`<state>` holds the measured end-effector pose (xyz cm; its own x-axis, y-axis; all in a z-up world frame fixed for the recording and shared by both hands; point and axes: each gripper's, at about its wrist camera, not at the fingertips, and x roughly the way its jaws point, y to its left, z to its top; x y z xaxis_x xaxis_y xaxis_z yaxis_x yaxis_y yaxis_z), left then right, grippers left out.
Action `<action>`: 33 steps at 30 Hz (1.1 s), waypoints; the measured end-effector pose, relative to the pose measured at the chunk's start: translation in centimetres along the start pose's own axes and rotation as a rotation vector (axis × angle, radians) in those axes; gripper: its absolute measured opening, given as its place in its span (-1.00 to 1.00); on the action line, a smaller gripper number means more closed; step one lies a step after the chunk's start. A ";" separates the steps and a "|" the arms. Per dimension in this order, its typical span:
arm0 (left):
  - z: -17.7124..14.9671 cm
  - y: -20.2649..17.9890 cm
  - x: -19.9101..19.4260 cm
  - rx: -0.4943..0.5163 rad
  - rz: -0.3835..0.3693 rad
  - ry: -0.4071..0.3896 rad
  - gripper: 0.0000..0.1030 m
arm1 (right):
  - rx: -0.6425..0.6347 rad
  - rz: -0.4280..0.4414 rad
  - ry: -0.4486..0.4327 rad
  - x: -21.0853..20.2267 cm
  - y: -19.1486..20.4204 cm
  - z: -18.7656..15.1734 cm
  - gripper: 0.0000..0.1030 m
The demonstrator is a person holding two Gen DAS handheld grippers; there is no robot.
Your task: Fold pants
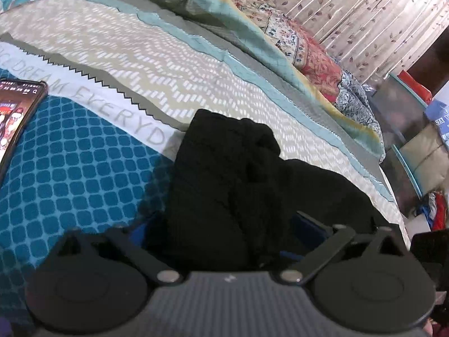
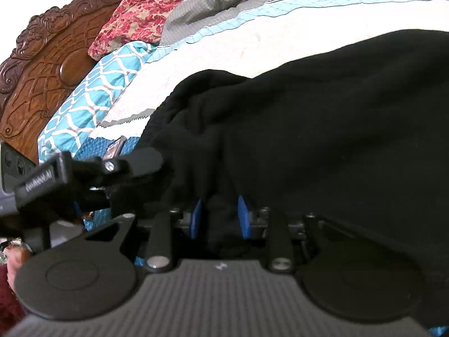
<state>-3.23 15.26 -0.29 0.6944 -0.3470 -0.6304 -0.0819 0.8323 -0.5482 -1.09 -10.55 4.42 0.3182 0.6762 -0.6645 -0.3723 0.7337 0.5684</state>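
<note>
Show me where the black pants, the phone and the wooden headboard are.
black pants [image 1: 224, 174], left wrist view, bunched middle fabric.
phone [image 1: 16, 112], left wrist view, lit screen.
wooden headboard [image 2: 47, 64], right wrist view, carved panel.

Patterned bedspread, carved wooden headboard, leaf-print curtains.

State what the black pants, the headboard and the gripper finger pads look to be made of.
Black pants: soft matte knit or fleece, going by the fuzzy surface and limp folds.
Headboard: dark varnished wood, with carved scrolls and a glossy sheen.
Pads on the right gripper: blue, matte, probably rubber or foam.
</note>
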 end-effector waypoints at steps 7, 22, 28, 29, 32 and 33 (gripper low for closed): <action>-0.4 -1.0 -1.2 -0.034 -0.013 -0.020 -0.22 | 0.014 0.010 -0.007 -0.5 -0.6 -0.1 -0.41; -3.3 -15.5 0.2 0.619 0.176 -0.083 -0.23 | 0.143 -0.085 -0.170 -8.2 -4.5 -0.8 -0.33; -8.4 -20.6 3.1 0.879 0.057 0.013 0.35 | 0.323 -0.161 -0.296 -13.0 -8.9 -2.8 -0.33; -9.2 -21.2 2.8 0.920 0.044 0.006 0.50 | 0.335 -0.169 -0.305 -13.3 -9.2 -3.0 -0.33; -10.2 -21.9 0.6 0.977 -0.026 -0.043 0.61 | 0.343 -0.166 -0.321 -14.0 -9.5 -3.4 -0.32; -9.8 -21.7 -0.1 0.961 -0.044 -0.053 0.61 | 0.337 -0.156 -0.325 -13.9 -9.4 -3.4 -0.31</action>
<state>-8.50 -7.00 6.26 0.7163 -0.3858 -0.5815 0.5493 0.8256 0.1288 -4.99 -27.09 6.68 0.6230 0.5033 -0.5988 -0.0127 0.7720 0.6355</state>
